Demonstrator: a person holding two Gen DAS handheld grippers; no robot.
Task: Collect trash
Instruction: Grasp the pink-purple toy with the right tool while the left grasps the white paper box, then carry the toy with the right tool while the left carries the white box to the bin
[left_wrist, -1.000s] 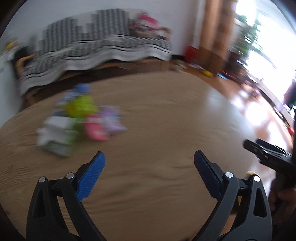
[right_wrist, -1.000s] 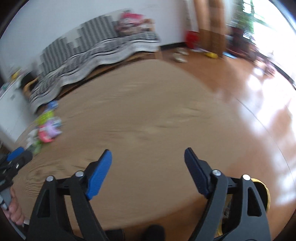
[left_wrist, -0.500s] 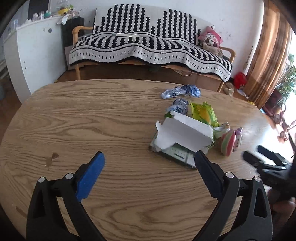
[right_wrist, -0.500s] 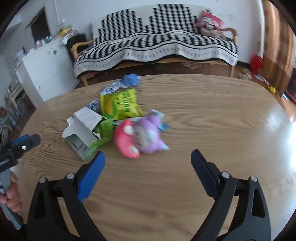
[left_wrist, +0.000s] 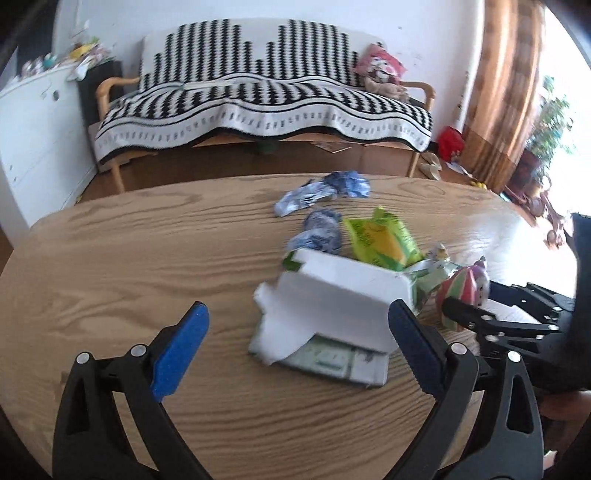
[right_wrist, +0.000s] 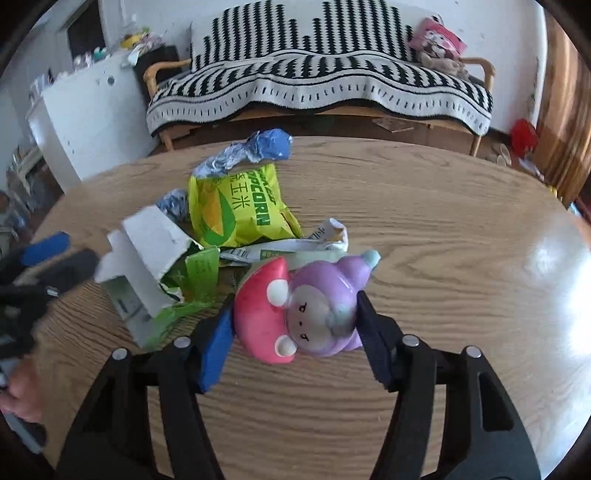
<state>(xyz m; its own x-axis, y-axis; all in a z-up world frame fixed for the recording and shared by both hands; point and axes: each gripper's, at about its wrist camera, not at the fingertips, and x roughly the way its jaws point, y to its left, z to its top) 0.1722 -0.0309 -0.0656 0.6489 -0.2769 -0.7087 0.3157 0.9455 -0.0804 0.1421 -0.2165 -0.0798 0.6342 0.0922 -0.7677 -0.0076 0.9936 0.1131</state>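
Note:
A heap of trash lies on the oval wooden table (left_wrist: 129, 258): a torn white-and-green carton (left_wrist: 332, 295) (right_wrist: 147, 251), a yellow-green popcorn bag (right_wrist: 236, 206) (left_wrist: 380, 240), crumpled blue-silver wrappers (right_wrist: 255, 151) (left_wrist: 325, 190) and a white paper wrapper (right_wrist: 314, 240). A pink-and-purple toy figure (right_wrist: 306, 306) (left_wrist: 465, 291) sits at the heap's near edge. My right gripper (right_wrist: 295, 310) is closing, and both pads touch the toy's sides. My left gripper (left_wrist: 297, 314) stands open just short of the carton, its right finger beside the carton's corner.
Beyond the table stands a sofa (left_wrist: 258, 92) under a black-and-white blanket, with a pink plush (left_wrist: 380, 70) on it. A white cabinet (left_wrist: 33, 129) is at the left, brown curtains (left_wrist: 506, 92) at the right. Bare tabletop (right_wrist: 443, 221) lies right of the toy.
Both grippers swung toward the heap and came close. The right jaws, wide before with the toy ahead, now flank the toy. The left gripper neared the carton and stays open.

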